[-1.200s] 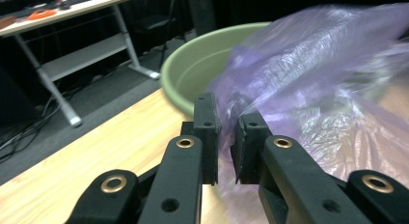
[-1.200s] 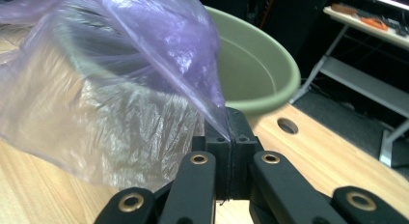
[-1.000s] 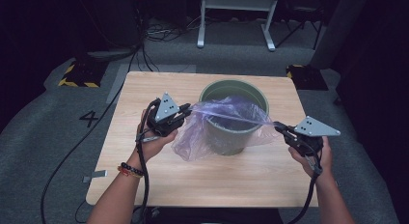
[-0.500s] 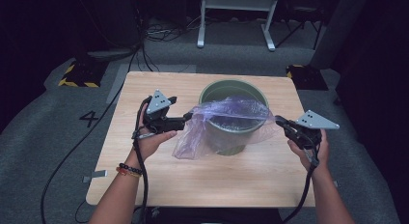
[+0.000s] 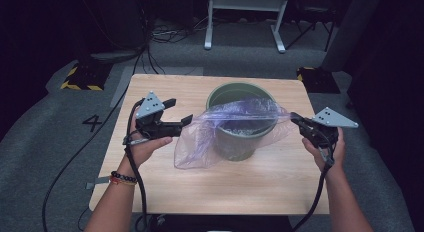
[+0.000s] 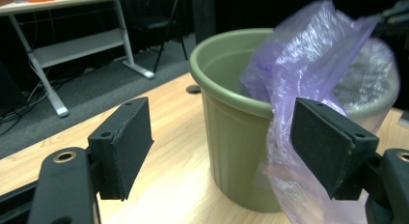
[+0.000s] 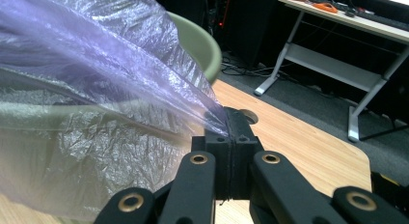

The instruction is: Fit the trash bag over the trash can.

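A green plastic bin (image 5: 239, 144) stands upright in the middle of the wooden table (image 5: 165, 192). A thin purple plastic bag (image 5: 197, 142) lies across the bin's mouth, and its left part hangs down the bin's side to the tabletop. My right gripper (image 5: 296, 119) is right of the bin, shut on the bag's edge and pulling it taut. The right gripper view shows the gripper (image 7: 230, 132) pinching the bag (image 7: 96, 64) in front of the bin's rim (image 7: 202, 45). My left gripper (image 5: 179, 111) is open just left of the bag. In the left gripper view, the gripper (image 6: 226, 147) frames the bin (image 6: 212, 55) and the bag (image 6: 308, 64).
A white-framed desk (image 5: 245, 12) stands on the grey carpet beyond the table. Cables and a yellow-black striped block (image 5: 80, 78) lie on the floor at the far left. A cable hole (image 7: 248, 117) is in the tabletop near the bin.
The left gripper has opened and let the bag's left edge go; that side now sags toward the table. The right gripper still holds its edge and has shifted slightly right.
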Motion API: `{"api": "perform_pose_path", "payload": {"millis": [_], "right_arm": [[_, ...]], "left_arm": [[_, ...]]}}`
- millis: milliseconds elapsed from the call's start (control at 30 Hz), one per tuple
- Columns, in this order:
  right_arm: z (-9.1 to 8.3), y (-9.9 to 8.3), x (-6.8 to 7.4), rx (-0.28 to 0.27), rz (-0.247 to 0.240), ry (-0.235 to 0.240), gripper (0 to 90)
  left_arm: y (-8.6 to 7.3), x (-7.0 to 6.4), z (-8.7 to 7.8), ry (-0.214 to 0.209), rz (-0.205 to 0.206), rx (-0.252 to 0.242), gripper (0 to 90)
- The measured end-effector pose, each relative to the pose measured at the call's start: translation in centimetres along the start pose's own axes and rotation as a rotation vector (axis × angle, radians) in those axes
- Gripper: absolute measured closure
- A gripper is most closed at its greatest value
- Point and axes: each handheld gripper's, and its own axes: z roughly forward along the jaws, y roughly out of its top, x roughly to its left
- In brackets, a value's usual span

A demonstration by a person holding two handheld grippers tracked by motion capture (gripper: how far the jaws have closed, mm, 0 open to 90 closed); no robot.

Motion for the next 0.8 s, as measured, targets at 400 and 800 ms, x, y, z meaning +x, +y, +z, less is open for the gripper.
{"api": "perform_pose_path", "payload": {"millis": [400,800], "right_arm": [[-0.3,-0.2,-0.2,0.016,0.017,-0.005,90.0],[-0.5,-0.2,-0.4,0.015,0.026,-0.012,90.0]], "left_arm": [[-1.3,-4.8,-0.6,-0.050,0.169,0.098,15.7],[-2.6,-7.7,-0.8,-0.117,0.175,0.140,16.2]]}}
